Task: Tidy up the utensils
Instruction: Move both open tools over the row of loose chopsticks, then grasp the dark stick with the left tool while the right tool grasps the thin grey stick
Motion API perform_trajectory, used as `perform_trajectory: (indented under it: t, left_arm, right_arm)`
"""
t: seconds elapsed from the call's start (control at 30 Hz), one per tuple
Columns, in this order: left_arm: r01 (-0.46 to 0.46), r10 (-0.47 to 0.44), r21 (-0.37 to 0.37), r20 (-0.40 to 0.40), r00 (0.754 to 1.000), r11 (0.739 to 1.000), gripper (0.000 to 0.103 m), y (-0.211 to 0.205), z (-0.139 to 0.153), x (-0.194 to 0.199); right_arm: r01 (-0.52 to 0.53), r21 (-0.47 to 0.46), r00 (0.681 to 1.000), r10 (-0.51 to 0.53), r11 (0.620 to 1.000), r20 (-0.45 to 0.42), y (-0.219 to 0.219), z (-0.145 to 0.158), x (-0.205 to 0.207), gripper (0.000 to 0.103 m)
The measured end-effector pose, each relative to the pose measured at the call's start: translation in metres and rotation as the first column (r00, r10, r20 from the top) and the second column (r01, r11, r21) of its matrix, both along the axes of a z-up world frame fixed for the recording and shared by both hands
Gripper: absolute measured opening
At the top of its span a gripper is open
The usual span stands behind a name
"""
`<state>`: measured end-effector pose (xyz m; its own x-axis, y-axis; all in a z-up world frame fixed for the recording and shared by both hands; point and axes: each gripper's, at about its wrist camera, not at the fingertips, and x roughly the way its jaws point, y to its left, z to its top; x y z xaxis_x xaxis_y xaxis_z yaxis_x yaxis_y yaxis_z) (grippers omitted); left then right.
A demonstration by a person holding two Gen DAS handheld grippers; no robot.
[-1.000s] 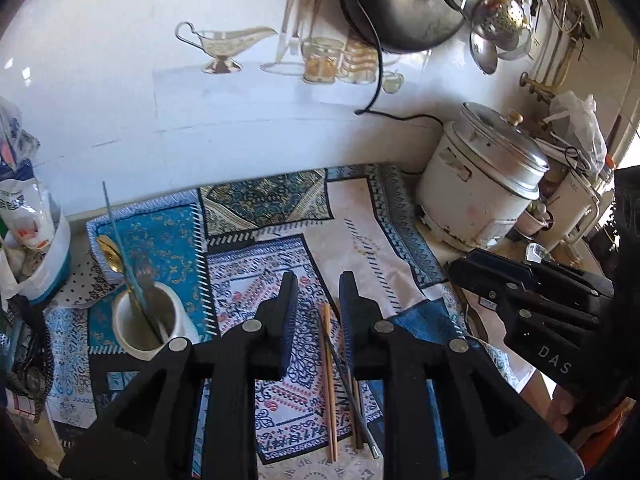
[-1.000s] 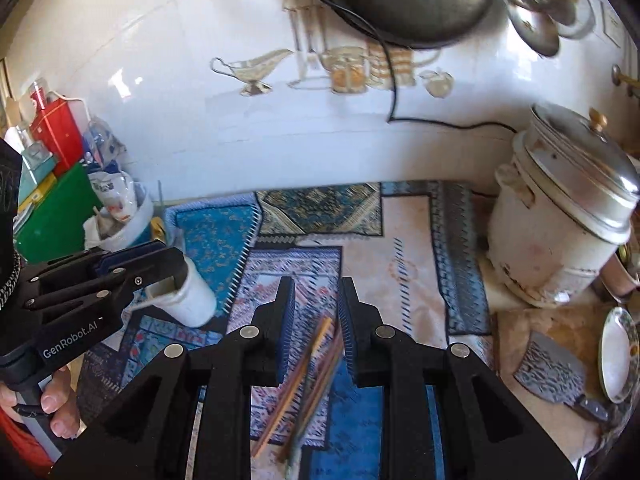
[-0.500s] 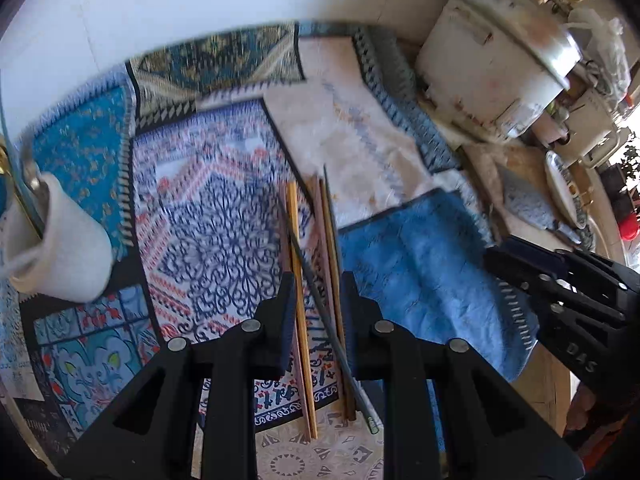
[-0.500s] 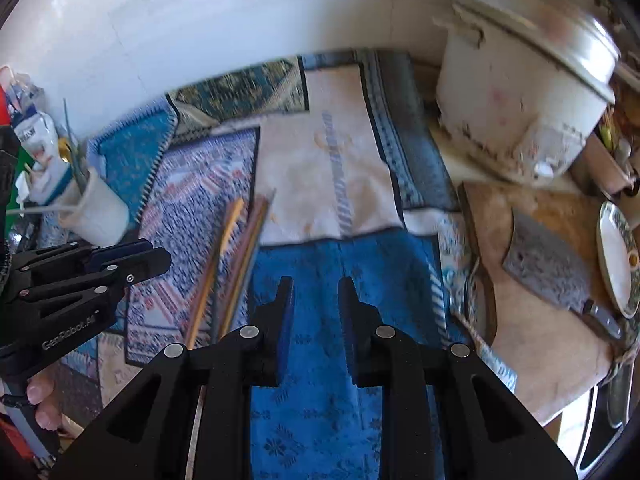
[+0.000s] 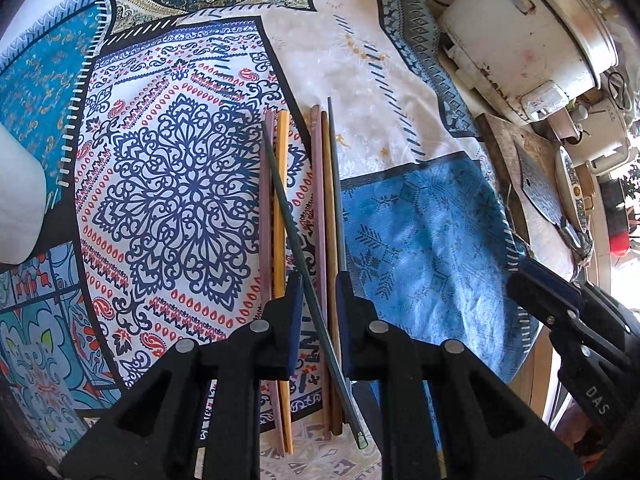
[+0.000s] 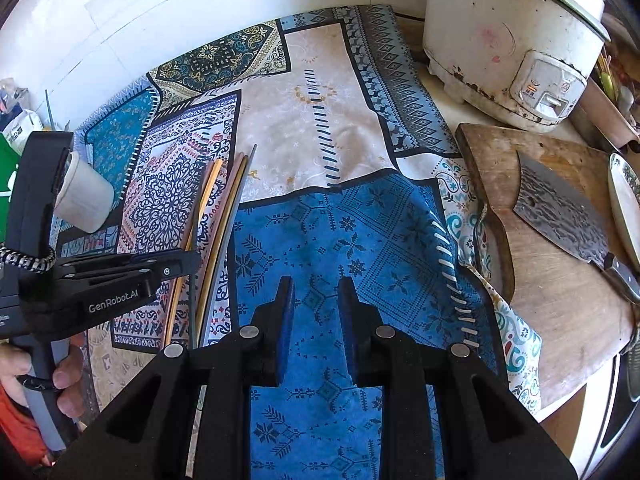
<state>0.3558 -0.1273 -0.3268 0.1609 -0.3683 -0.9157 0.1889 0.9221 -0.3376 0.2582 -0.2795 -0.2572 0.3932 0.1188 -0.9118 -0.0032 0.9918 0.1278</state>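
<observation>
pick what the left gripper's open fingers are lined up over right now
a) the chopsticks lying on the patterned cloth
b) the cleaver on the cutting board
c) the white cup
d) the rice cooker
a: in the left wrist view the left gripper has its jaws apart over the chopsticks on the patterned cloth, with a dark chopstick running diagonally between the fingers.
</observation>
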Motion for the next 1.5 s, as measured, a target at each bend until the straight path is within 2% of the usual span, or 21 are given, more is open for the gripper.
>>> perform_trajectory:
  t: [0.37,0.5,0.63,0.83,1.1,1.27,1.5]
  left_arm:
    - [-0.01,0.011,0.014,-0.023,1.0,1.0,0.015,-0.005,-0.011,0.007]
    - [-0.006,0.006,0.016,-0.018,1.0,1.0,0.006,-0.008,-0.013,0.011]
    - [0.013,-0.013,0.01,0.011,1.0,1.0,0.003,-0.008,-0.01,0.01]
    - [0.054,-0.054,-0.002,0.067,0.996,0.999,0.003,-0.004,0.009,0.001]
    - [-0.001,0.001,0.003,0.133,0.991,1.0,0.003,0.03,0.037,-0.009]
    - [-0.023,0.02,0.016,0.189,0.982,1.0,0.003,0.042,0.057,-0.018]
    - [-0.012,0.003,0.036,0.252,0.968,0.999,0.003,0.046,0.076,-0.026]
  right_arm:
    - [0.017,0.019,1.0,-0.018,1.0,0.012,-0.004,0.003,-0.001,0.02]
    - [0.004,0.02,1.0,-0.004,1.0,0.005,0.001,0.001,0.001,0.02]
    - [-0.012,0.026,1.0,0.012,1.0,-0.008,0.008,-0.003,0.006,0.02]
    - [-0.045,0.07,0.998,0.048,0.997,-0.042,0.023,-0.014,0.019,0.02]
    - [-0.077,0.116,0.991,0.089,0.99,-0.099,0.051,-0.041,0.04,0.02]
    - [-0.058,0.136,0.986,0.079,0.989,-0.147,0.057,-0.06,0.051,0.02]
    - [-0.052,0.163,0.988,0.074,0.985,-0.134,0.06,-0.06,0.054,0.02]
